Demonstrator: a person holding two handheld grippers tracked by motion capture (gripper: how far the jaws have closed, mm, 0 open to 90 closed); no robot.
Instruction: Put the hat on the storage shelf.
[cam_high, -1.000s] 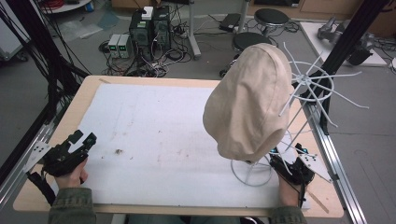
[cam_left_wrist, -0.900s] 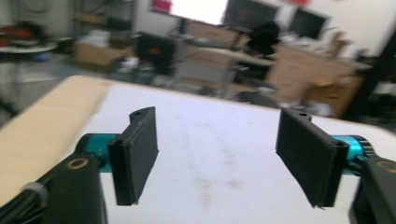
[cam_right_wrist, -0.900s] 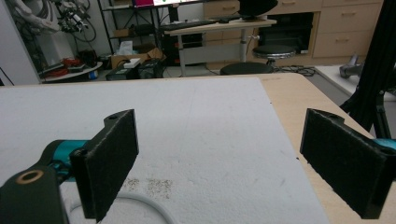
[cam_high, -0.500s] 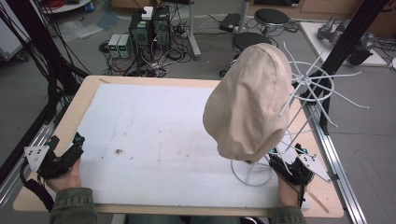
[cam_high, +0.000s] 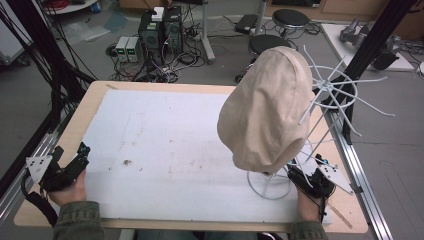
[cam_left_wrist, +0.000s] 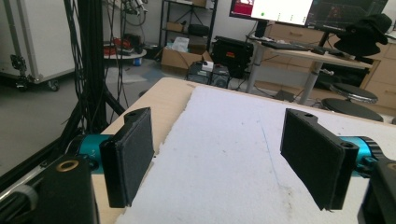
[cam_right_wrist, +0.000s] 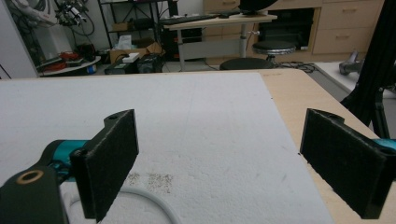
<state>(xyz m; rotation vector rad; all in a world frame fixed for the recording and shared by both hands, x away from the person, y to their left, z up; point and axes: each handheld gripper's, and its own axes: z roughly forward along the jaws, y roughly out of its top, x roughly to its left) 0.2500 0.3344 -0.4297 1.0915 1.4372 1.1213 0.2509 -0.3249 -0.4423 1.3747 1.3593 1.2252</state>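
Lab bench, white foam mat (cam_high: 165, 150) on wooden table (cam_high: 95, 92). Right gripper (cam_high: 305, 176) wide, empty, at near right edge, just beside wire stand (cam_high: 270, 184) base. Tan hat (cam_high: 267, 112) on stand, up and left of it (likely target; right hand nearer). Left gripper (cam_high: 75, 162) wide, empty, far left, well apart.

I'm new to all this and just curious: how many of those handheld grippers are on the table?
2. The left gripper is at the table's near-left edge; the right gripper is at the near-right, beside the wire stand. Both are open and empty.
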